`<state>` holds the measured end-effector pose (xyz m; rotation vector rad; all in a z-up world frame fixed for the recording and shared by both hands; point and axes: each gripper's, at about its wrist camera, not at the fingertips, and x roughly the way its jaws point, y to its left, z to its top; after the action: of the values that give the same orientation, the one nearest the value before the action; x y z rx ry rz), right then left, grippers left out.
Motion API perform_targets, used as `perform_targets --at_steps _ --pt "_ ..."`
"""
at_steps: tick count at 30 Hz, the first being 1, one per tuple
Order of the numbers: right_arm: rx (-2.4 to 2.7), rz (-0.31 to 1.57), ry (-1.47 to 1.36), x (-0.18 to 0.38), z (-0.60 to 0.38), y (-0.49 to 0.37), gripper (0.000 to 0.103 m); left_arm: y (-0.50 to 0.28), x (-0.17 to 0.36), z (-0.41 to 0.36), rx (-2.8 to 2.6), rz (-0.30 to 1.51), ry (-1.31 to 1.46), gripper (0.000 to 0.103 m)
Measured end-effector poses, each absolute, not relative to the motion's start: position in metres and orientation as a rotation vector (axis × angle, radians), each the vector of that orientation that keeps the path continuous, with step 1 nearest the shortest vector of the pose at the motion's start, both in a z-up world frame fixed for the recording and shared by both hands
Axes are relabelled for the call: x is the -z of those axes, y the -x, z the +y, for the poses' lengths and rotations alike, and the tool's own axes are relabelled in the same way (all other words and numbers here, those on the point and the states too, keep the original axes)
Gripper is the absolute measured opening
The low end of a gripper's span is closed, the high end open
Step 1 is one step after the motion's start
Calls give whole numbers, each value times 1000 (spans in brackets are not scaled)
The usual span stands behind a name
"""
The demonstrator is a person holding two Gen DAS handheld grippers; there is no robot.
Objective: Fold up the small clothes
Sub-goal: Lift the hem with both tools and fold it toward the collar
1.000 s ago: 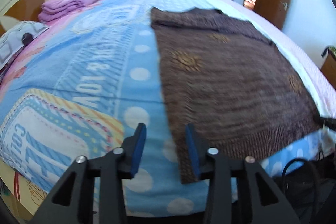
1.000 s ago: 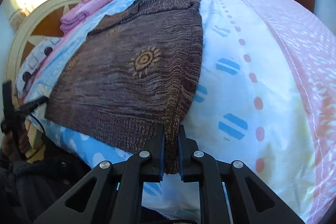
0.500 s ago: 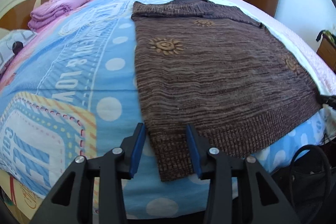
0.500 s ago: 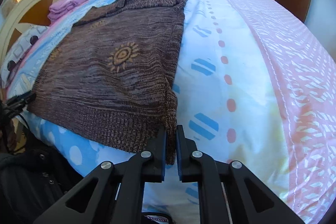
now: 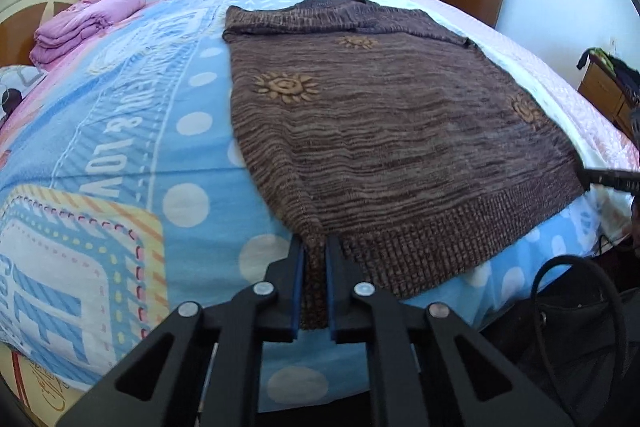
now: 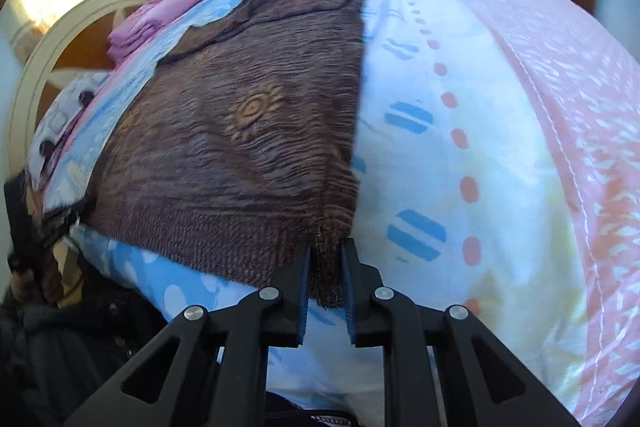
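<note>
Left hand-held gripper (image 5: 314, 259) and right hand-held gripper (image 6: 326, 267) each pinch a hem corner of the brown sweater (image 5: 380, 131), spread flat on the bed (image 5: 120, 147). Loose knit could slip from either pinch when lifted, skewing the fold.

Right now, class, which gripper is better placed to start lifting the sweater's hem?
Neither alone: the left gripper and right gripper each pinch a hem corner of the sweater.

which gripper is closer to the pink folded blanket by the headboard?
Left. The left gripper grips the sweater hem corner on the pink folded blanket side; the right gripper grips the opposite corner.
</note>
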<state>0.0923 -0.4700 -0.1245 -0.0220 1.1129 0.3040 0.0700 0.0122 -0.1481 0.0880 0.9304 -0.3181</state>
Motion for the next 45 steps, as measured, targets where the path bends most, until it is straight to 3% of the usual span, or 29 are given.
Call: perform_targets --at_steps 1,18,36,45 --pt "-309 1107 28 124 -467 -90 6 -70 144 16 318 925 -71 10" --pt "-389 789 -208 43 -474 -104 5 -133 71 39 393 792 154 9" --pt "-372 666 -195 -18 -449 -220 5 -226 28 45 349 673 234 9" --pt "-355 672 -194 -19 -431 -303 5 -305 23 39 306 682 260 9"
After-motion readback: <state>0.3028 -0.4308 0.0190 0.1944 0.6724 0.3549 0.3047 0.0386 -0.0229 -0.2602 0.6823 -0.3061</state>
